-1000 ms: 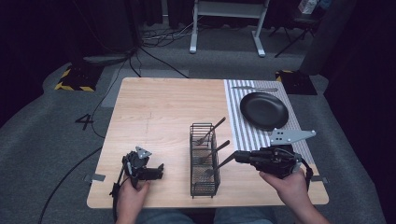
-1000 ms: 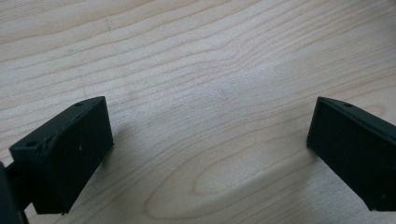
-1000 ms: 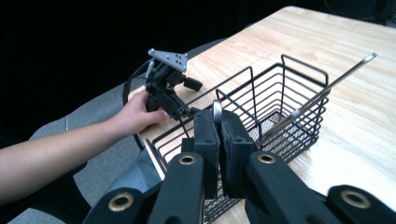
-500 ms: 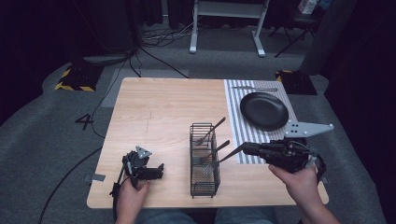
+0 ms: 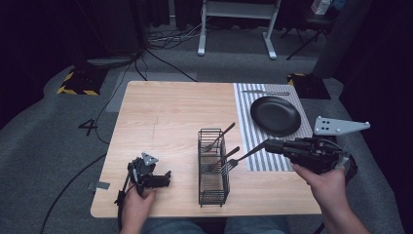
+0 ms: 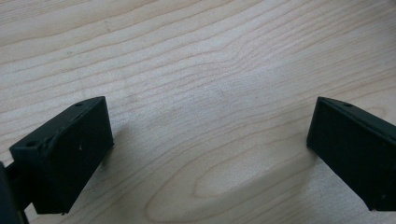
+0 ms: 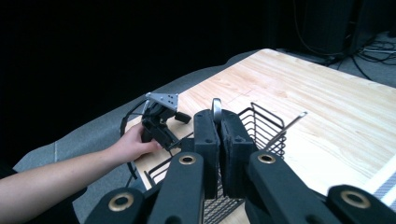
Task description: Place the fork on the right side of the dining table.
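Observation:
My right gripper [image 5: 269,145] is at the table's right, shut on the handle of a metal fork [image 5: 239,158]. The fork slants down to the left, its tines at the right side of a black wire basket [image 5: 213,187]. In the right gripper view the handle's end [image 7: 216,106] pokes up between the closed pads [image 7: 208,135], with the basket [image 7: 267,122] just beyond. Two more utensils [image 5: 220,138] lean in the basket. My left gripper [image 5: 163,178] rests at the front left, jaws open over bare wood [image 6: 210,135].
A black plate [image 5: 275,115] lies on a striped mat [image 5: 246,112] at the back right, with cutlery [image 5: 265,92] beyond it. The other hand and left gripper [image 7: 161,119] appear past the basket. The wooden table [image 5: 165,112] is bare at the back left.
My right hand has moved right and up, drawing the fork out of the basket. The left gripper has stayed where it was.

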Demonstrator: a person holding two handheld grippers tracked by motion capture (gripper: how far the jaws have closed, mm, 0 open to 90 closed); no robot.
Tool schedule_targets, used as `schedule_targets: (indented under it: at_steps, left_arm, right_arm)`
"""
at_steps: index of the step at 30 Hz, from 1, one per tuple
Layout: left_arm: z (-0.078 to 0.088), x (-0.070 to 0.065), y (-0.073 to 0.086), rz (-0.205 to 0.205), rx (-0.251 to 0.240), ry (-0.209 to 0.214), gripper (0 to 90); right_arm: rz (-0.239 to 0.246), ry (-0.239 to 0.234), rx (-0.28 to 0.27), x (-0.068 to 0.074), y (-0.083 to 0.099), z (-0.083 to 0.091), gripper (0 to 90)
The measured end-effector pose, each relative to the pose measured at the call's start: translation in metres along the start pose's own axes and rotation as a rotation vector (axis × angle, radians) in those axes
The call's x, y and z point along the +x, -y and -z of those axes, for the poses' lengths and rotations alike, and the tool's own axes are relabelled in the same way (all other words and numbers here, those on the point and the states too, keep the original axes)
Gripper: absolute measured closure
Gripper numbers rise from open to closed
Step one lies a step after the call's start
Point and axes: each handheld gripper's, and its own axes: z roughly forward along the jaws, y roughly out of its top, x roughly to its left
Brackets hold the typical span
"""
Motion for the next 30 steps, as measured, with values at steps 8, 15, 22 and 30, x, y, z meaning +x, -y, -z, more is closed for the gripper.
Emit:
schedule_targets:
  at_steps: [8,15,22,30]
  left_arm:
    - [0.0,0.0,0.0,0.0,0.0,0.0,0.4]
    - [0.0,0.0,0.0,0.0,0.0,0.0,0.4]
    - [0.0,0.0,0.0,0.0,0.0,0.0,0.4]
    - [0.0,0.0,0.0,0.0,0.0,-0.001,0.4]
  right_arm:
    - [-0.018,0.035,-0.015,-0.011,-0.003,0.013,87.2]
    - [-0.039,0.079,-0.034,-0.023,-0.003,0.027,87.2]
    - [-0.073,0.132,-0.033,-0.039,0.005,0.03,87.2]
    - [-0.113,0.203,-0.035,-0.061,0.012,0.03,87.2]
